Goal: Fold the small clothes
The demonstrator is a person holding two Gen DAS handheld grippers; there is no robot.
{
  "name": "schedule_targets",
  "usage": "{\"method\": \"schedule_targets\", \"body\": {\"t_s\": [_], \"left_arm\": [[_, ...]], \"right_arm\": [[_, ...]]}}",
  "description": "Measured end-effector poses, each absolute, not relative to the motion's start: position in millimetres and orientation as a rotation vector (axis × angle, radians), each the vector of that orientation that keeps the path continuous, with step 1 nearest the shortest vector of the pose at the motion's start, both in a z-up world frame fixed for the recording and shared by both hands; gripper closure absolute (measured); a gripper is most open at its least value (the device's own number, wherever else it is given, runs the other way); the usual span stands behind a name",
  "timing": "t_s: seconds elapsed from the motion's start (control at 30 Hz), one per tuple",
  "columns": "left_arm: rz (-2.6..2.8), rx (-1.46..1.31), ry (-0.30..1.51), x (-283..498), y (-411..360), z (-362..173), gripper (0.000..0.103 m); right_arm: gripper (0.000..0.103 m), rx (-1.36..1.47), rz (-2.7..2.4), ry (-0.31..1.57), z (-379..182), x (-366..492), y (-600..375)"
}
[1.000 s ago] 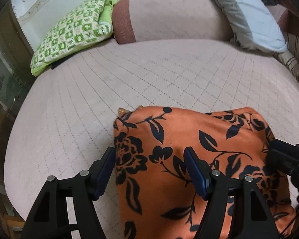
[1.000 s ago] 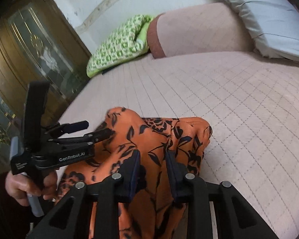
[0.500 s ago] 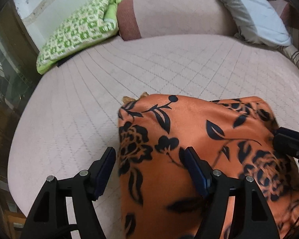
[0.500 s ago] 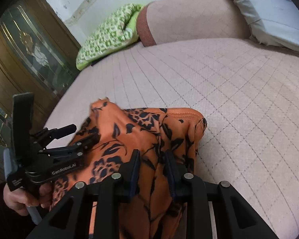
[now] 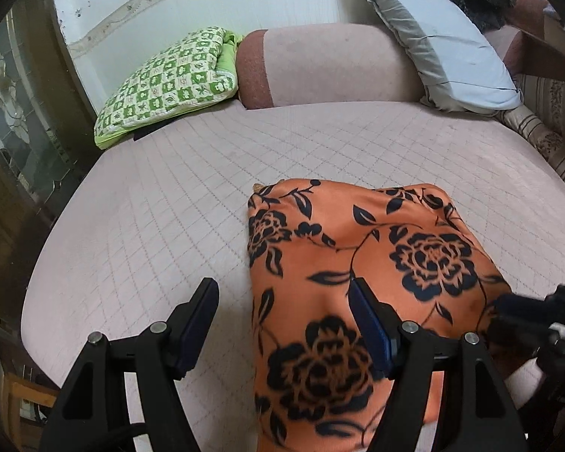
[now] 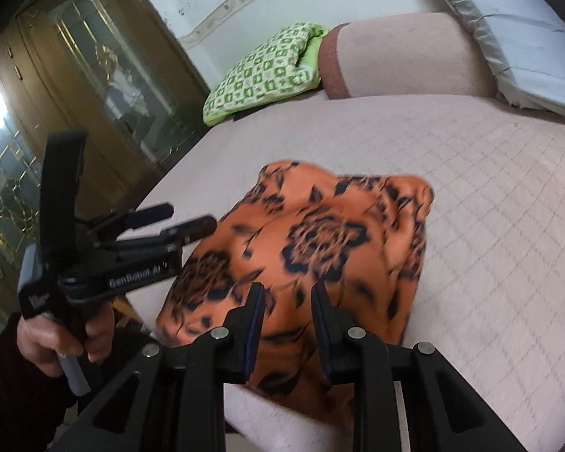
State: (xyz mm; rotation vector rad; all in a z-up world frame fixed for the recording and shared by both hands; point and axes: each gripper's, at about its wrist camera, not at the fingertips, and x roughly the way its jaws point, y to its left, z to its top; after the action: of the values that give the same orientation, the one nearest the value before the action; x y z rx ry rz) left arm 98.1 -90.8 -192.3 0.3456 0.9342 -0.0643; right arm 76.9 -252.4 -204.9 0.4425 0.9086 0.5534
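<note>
An orange garment with black flowers [image 5: 358, 256] lies folded on the pink quilted bed, near its front edge; it also shows in the right wrist view [image 6: 320, 241]. My left gripper [image 5: 282, 312] is open, its jaws wide apart over the garment's left edge, holding nothing. It appears from the side in the right wrist view [image 6: 177, 218]. My right gripper [image 6: 287, 301] is open with a moderate gap, just above the garment's near part, and the cloth is not between the pads. Its tip shows at the right of the left wrist view [image 5: 527, 309].
A green checkered cushion [image 5: 169, 83], a pink bolster [image 5: 320, 67] and a grey-blue pillow [image 5: 448, 45] line the far side of the bed [image 5: 150, 207]. A wooden cabinet with glass doors [image 6: 94, 75] stands to the left.
The right gripper has let go of the garment and opened. The cloth has dropped flatter onto the bed. Both grippers have pulled back and up a little.
</note>
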Motion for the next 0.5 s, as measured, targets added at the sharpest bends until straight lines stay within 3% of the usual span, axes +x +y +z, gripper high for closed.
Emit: {"method": "schedule_targets", "body": {"t_s": [0.5], "left_arm": [[-0.026, 0.302, 0.983, 83.5, -73.3, -207.6, 0.031]], "right_arm": [[0.076, 0.419, 0.519, 1.031, -232.6, 67.0, -240.3]]}}
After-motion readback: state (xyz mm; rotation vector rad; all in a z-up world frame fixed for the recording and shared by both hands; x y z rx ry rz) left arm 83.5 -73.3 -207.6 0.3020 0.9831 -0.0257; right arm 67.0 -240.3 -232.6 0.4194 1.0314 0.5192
